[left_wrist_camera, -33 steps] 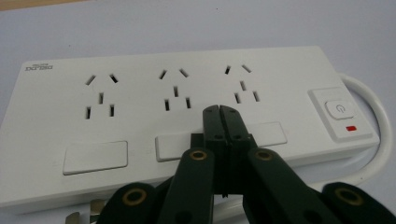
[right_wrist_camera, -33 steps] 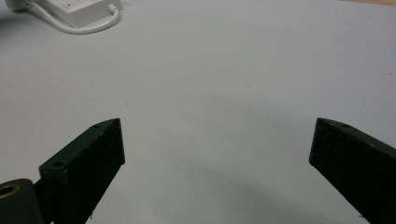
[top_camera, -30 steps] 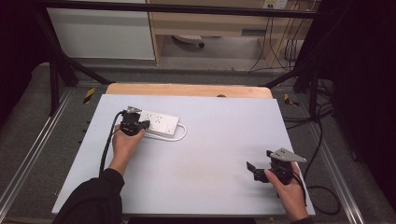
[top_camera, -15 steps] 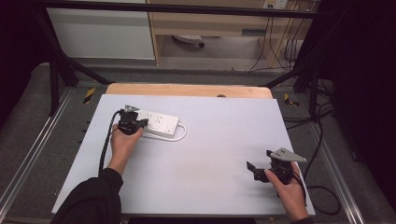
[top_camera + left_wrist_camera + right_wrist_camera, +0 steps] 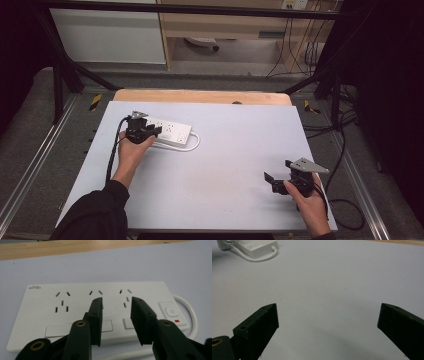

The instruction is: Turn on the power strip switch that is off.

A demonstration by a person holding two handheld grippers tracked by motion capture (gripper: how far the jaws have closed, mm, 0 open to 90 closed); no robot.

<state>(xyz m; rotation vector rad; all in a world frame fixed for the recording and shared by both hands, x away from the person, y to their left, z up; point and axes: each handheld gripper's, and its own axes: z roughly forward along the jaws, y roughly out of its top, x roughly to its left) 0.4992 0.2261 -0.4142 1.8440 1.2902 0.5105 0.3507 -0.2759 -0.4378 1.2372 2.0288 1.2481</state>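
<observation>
A white power strip (image 5: 172,132) lies flat on the pale table (image 5: 225,165), back left, with its white cord (image 5: 192,146) looped beside it. My left gripper (image 5: 152,131) hovers over the strip's left end. In the left gripper view its jaws (image 5: 116,301) stand apart above the row of sockets (image 5: 75,305), near the switch (image 5: 171,312). They have just been opening and nothing is between them. My right gripper (image 5: 270,180) rests at the front right, wide open (image 5: 328,308) over bare table. The strip (image 5: 257,245) lies far off in that view.
A wooden strip (image 5: 200,96) borders the table's far edge. Metal rails (image 5: 45,165) run along both sides, and black cables (image 5: 345,150) trail on the floor to the right. A white cabinet (image 5: 110,35) stands behind the table.
The left gripper's jaws have parted over the power strip; the hand has barely shifted. The right hand and gripper have not moved.
</observation>
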